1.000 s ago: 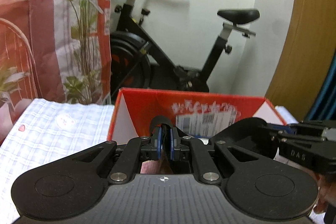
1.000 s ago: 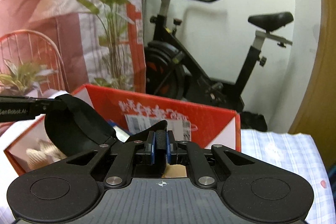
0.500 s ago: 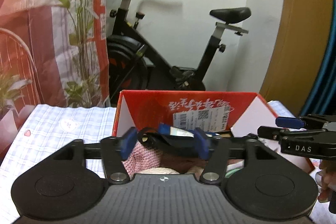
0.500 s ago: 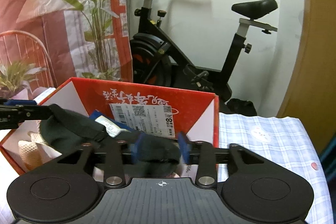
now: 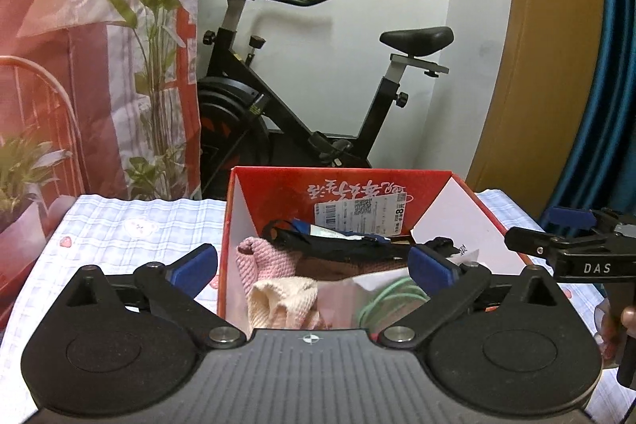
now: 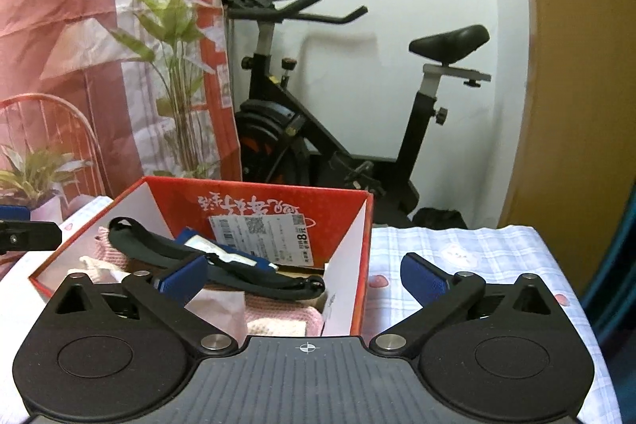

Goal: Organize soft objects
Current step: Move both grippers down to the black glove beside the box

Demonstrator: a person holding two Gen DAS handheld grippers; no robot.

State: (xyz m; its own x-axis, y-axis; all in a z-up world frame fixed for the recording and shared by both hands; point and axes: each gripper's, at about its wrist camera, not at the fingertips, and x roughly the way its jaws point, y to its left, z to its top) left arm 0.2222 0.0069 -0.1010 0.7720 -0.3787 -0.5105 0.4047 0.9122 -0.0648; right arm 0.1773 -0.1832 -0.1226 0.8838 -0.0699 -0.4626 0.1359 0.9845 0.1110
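a checked cloth covered the surface point(image 5: 119, 225). the red box point(image 5: 338, 181) ahead of the jaws held knitted pieces point(image 5: 274, 289) and a black strap point(image 6: 222, 265). left gripper point(image 5: 314, 265) and right gripper point(image 6: 302, 275) had just been opening, spread and empty. nothing soft seen outside; task looked near done.

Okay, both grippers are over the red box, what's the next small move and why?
Probably draw both back from the red box: the left gripper and right gripper have just opened with nothing between their jaws, and the black strap lies inside.
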